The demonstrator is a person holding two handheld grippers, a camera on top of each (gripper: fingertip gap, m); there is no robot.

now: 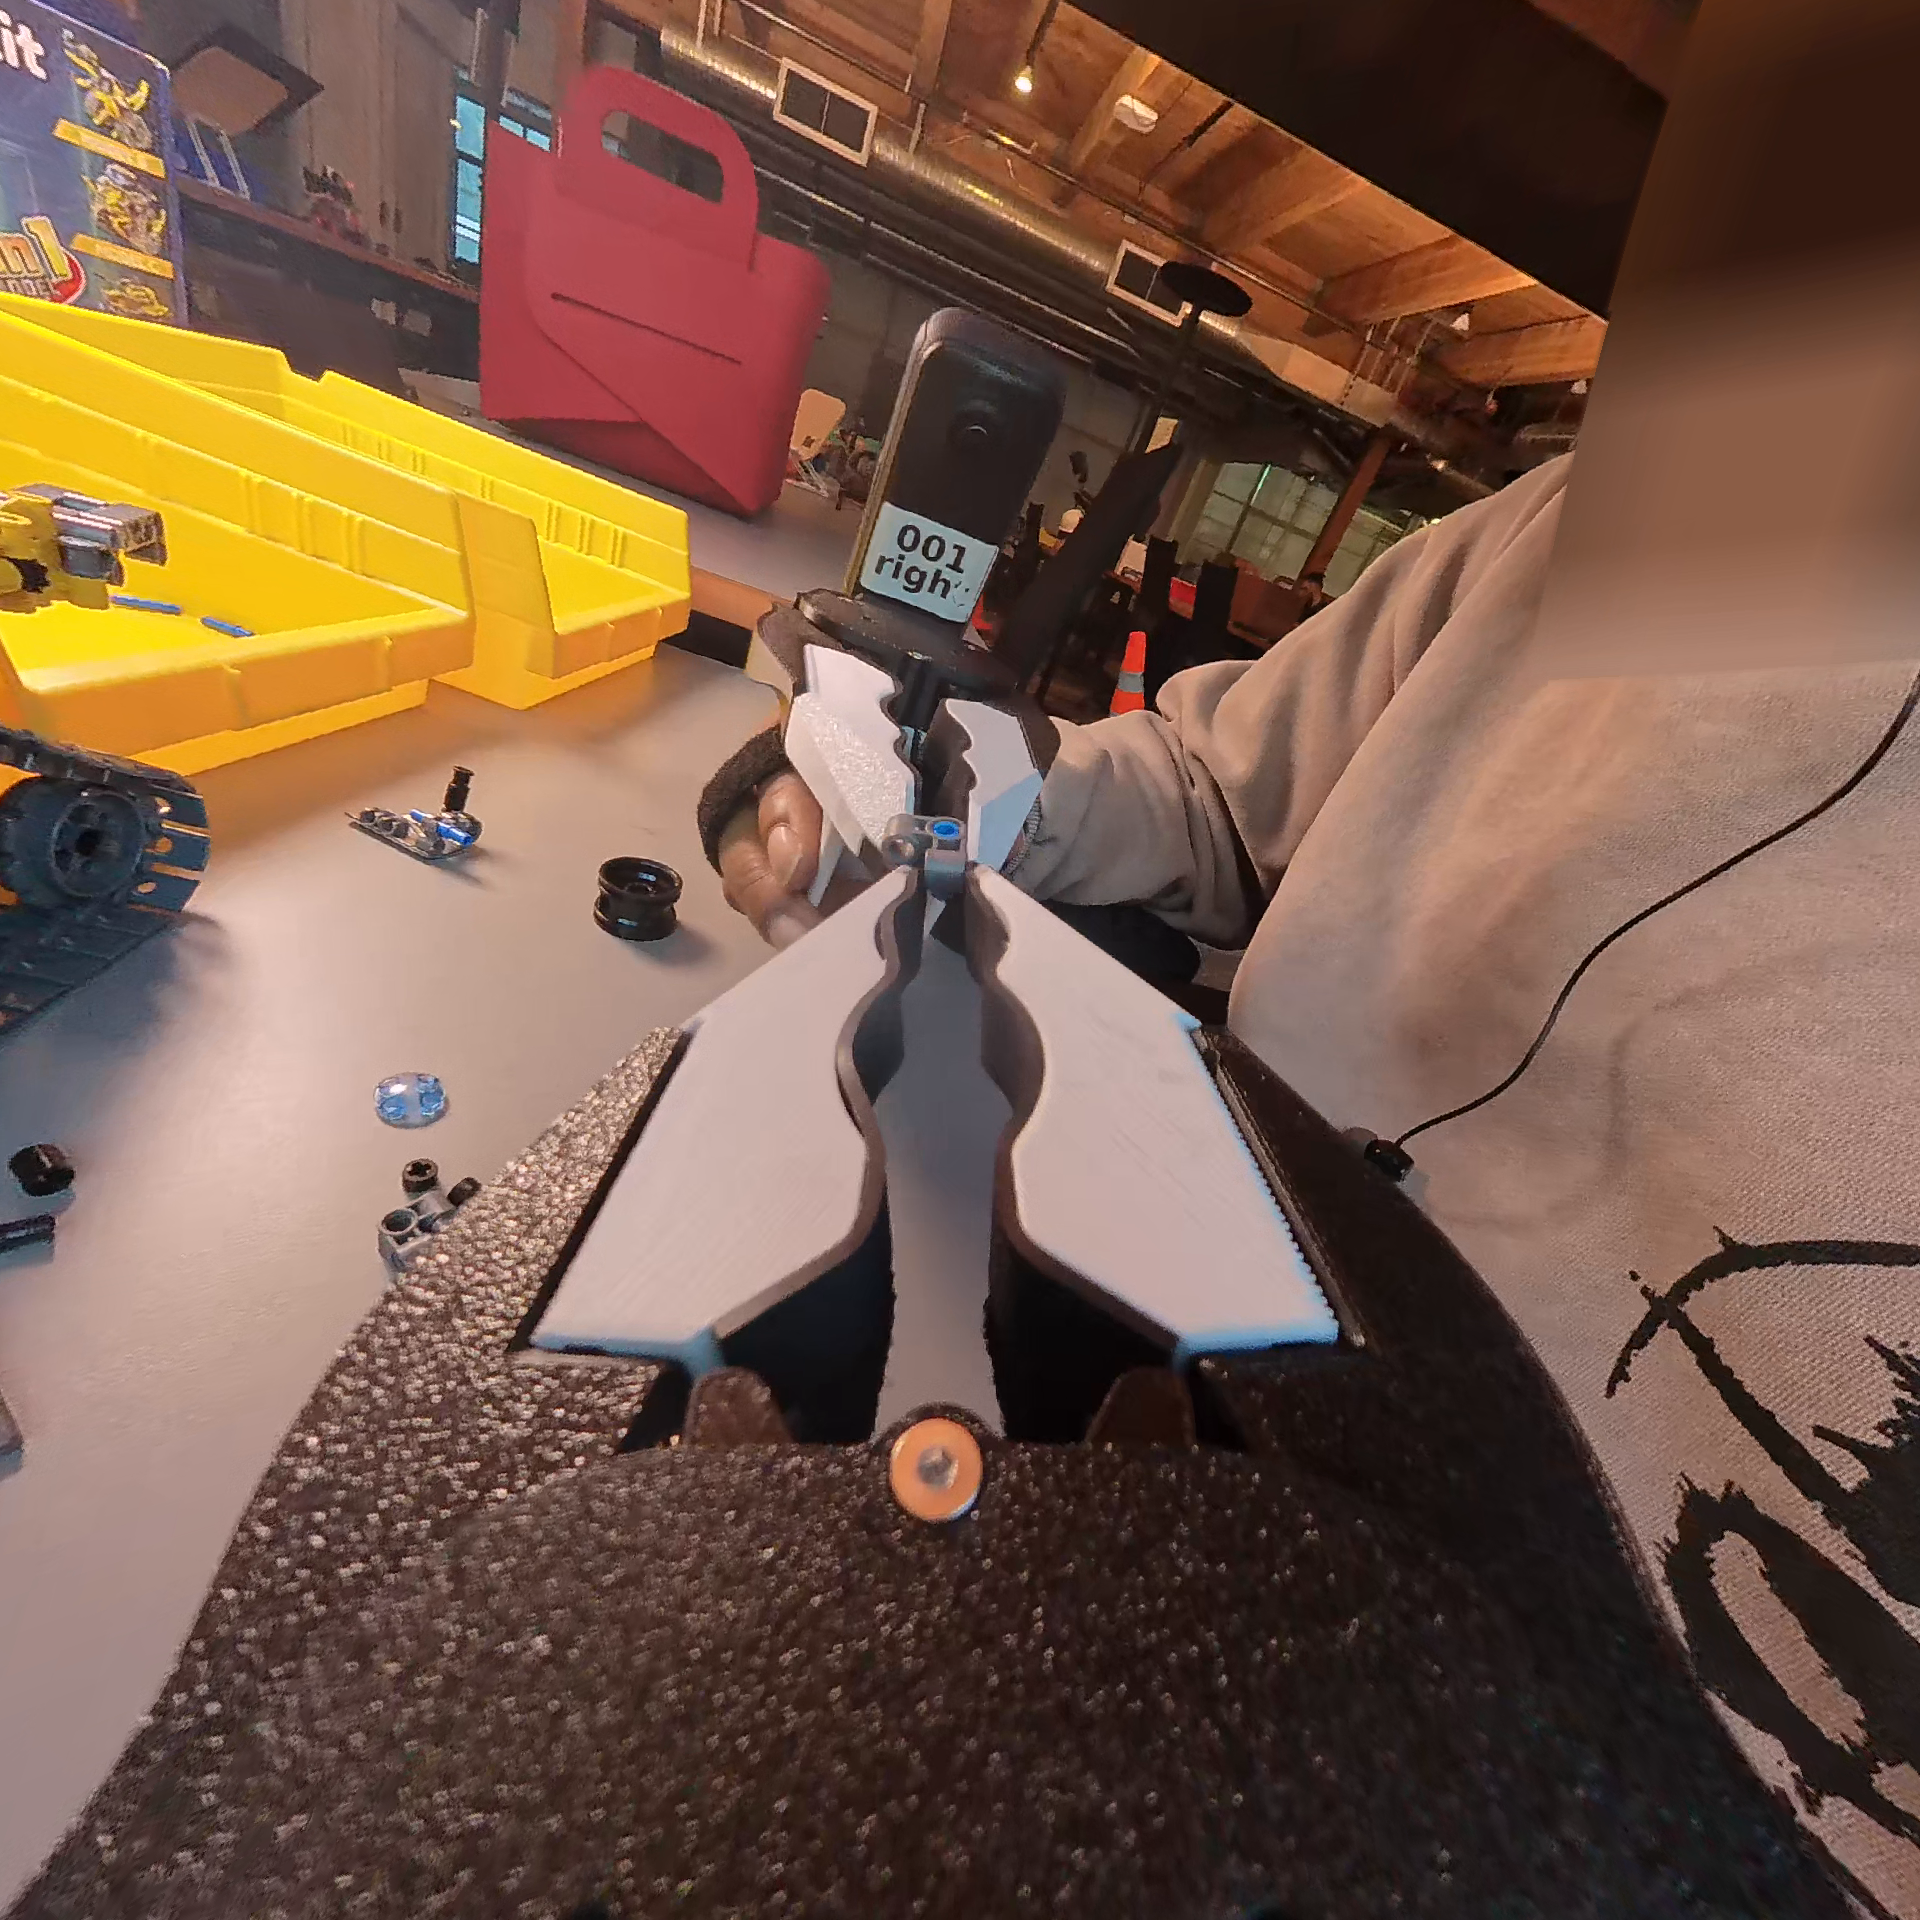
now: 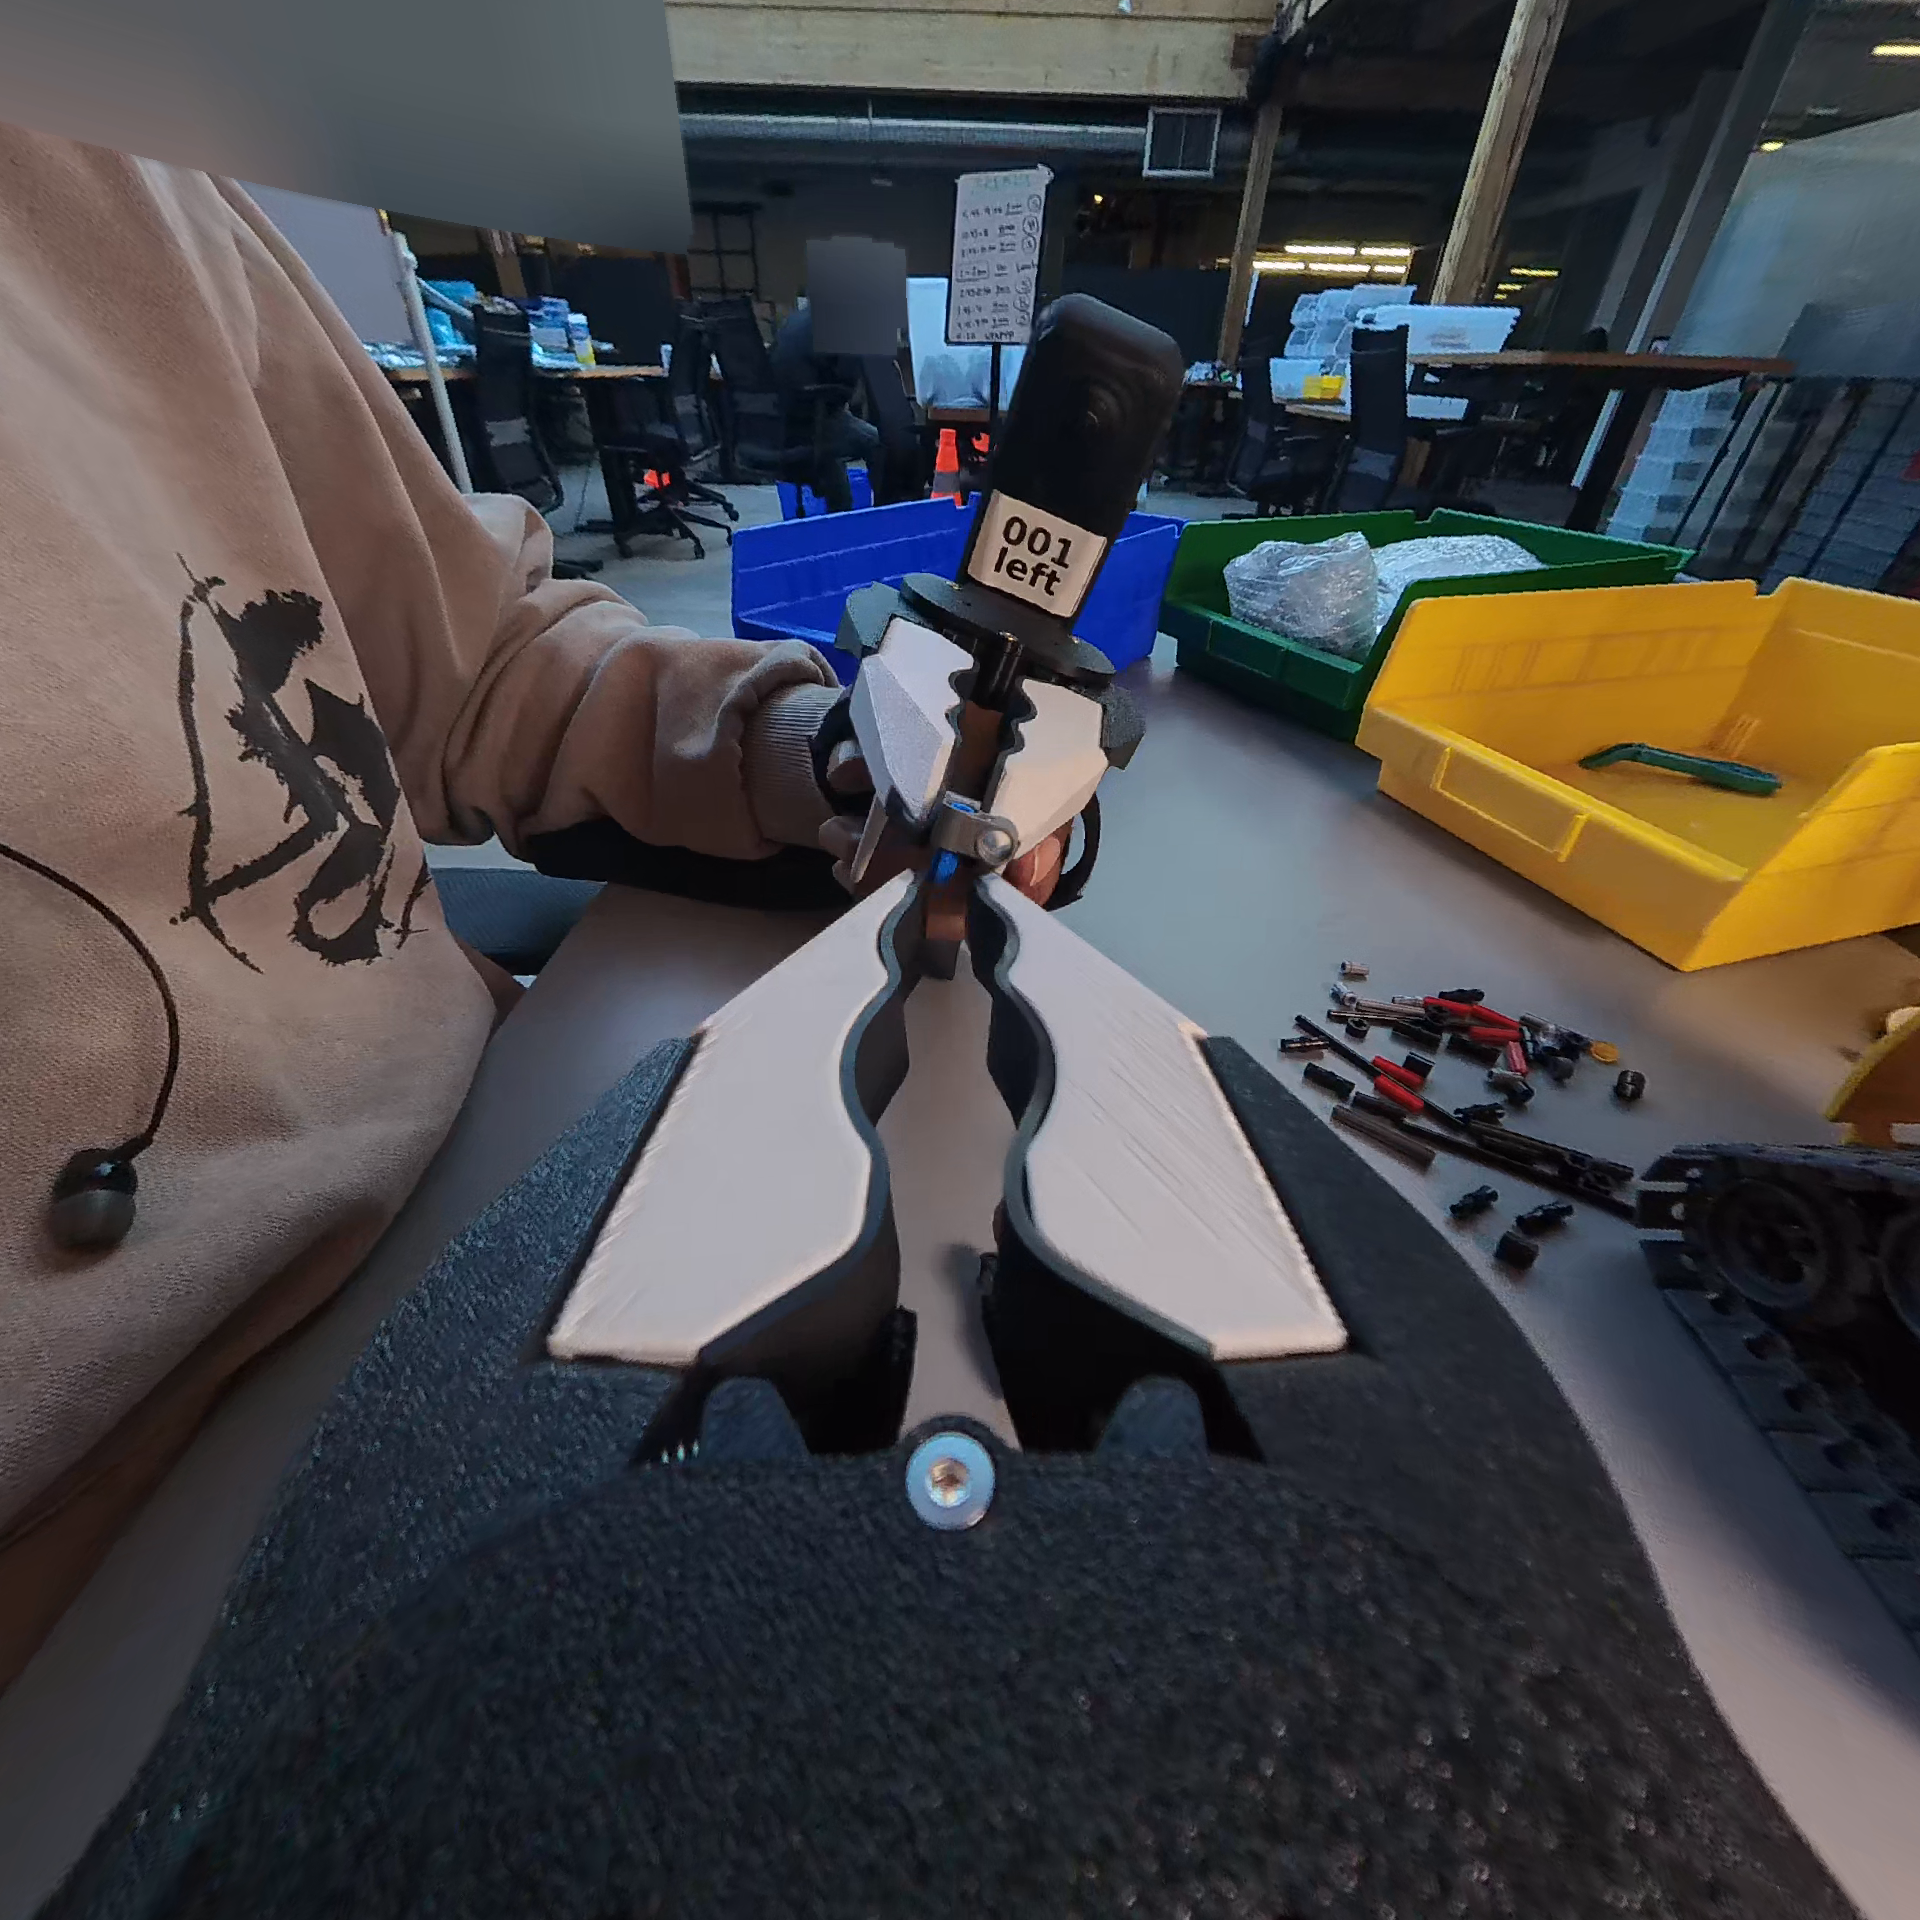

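My left tool (image 1: 940, 868), at the centre of its own view, is pinched on a small grey plastic connector with round holes and a blue pin (image 1: 928, 840). My right tool (image 2: 948, 883), centre of the right wrist view, meets it tip to tip and nips the same piece at its blue pin, as far as I can tell. The connector is held in the air above the grey desk (image 1: 416, 966), between the two tips.

I judge it light, rigid and slick: hard plastic that will twist out of a loose pinch. The flat grey sides are the best hold, not the rounded holed end.

Counting outward in the left view: one clear blue round stud plate (image 1: 410, 1098) at lower left, one black wheel hub (image 1: 638, 898) at mid left, one red folded carry case (image 1: 649, 301) at upper centre. In the right view: a scatter of red and black pins (image 2: 1455, 1049), too many to count, then one yellow (image 2: 1621, 831), one green (image 2: 1247, 634) and one blue bin (image 2: 821, 582).
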